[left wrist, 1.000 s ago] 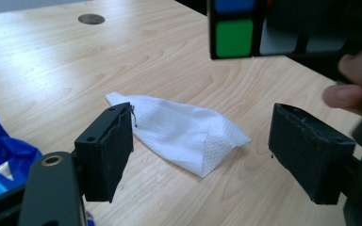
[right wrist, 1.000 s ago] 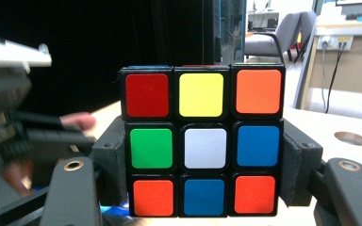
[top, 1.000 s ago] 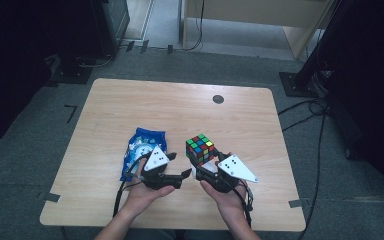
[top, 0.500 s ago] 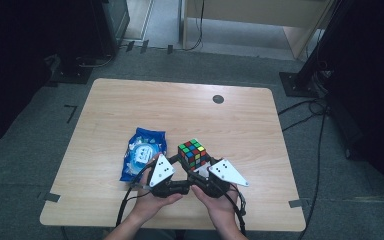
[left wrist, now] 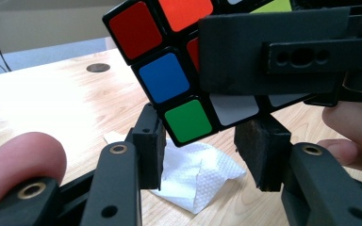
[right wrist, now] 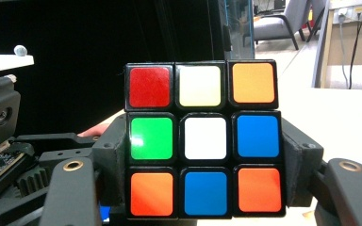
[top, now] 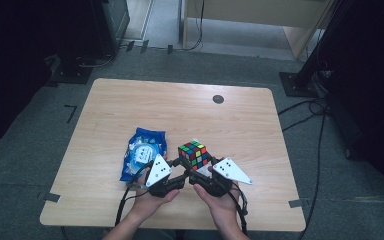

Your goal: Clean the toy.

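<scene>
High view: blue packet point(top: 143, 156) beside cube point(top: 195, 154).

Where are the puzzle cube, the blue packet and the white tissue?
puzzle cube point(right wrist: 202, 138): right gripper view, white centre sticker.
blue packet point(top: 141, 152): high view, middle of its printed face.
white tissue point(left wrist: 195, 172): left gripper view, its crumpled middle.

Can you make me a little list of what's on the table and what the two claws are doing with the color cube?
Toy: color cube, lifted off the table
Right claw: squeezing the cube on both sides
Left claw: jaws have just been closing around the cube's bottom corner, not pressing it yet
Beside the cube: blue snack bag
Under the cube: white paper napkin
Far side of table: small round hole
</scene>
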Motion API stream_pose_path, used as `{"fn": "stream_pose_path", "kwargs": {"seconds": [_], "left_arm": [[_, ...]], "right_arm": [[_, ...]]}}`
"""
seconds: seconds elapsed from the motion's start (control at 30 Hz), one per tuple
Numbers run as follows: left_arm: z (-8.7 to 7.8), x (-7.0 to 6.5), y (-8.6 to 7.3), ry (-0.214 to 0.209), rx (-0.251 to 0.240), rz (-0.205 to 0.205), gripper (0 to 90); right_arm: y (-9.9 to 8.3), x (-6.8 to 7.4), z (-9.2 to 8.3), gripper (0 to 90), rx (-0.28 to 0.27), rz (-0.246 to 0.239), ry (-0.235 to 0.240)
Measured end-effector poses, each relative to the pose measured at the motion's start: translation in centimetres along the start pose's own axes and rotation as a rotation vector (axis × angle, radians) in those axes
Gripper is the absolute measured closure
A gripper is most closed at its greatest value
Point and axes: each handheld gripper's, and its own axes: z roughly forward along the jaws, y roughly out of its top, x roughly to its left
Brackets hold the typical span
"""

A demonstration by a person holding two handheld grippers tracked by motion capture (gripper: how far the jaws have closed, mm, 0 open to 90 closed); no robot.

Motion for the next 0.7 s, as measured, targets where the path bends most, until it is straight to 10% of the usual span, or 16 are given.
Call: {"fn": "stream_pose_path", "kwargs": {"seconds": [0.23,0.5,0.7], "left_arm": [[0.4,-0.4,-0.1,-0.002,0.023,0.016,30.6],[0.0,0.4,-0.4,-0.038,0.020,0.045,28.1],[-1.7,3.6,0.1,-0.060,-0.031,-0.045,28.0]], "right_arm": [[-0.3,-0.2,0.1,34.3,0.009,0.055,0.024],[0.7,-1.1,-0.6,34.5,-0.054,0.014,0.000],[0.6,-2.5,-0.9,34.5,-0.062,-0.024,-0.033]]}}
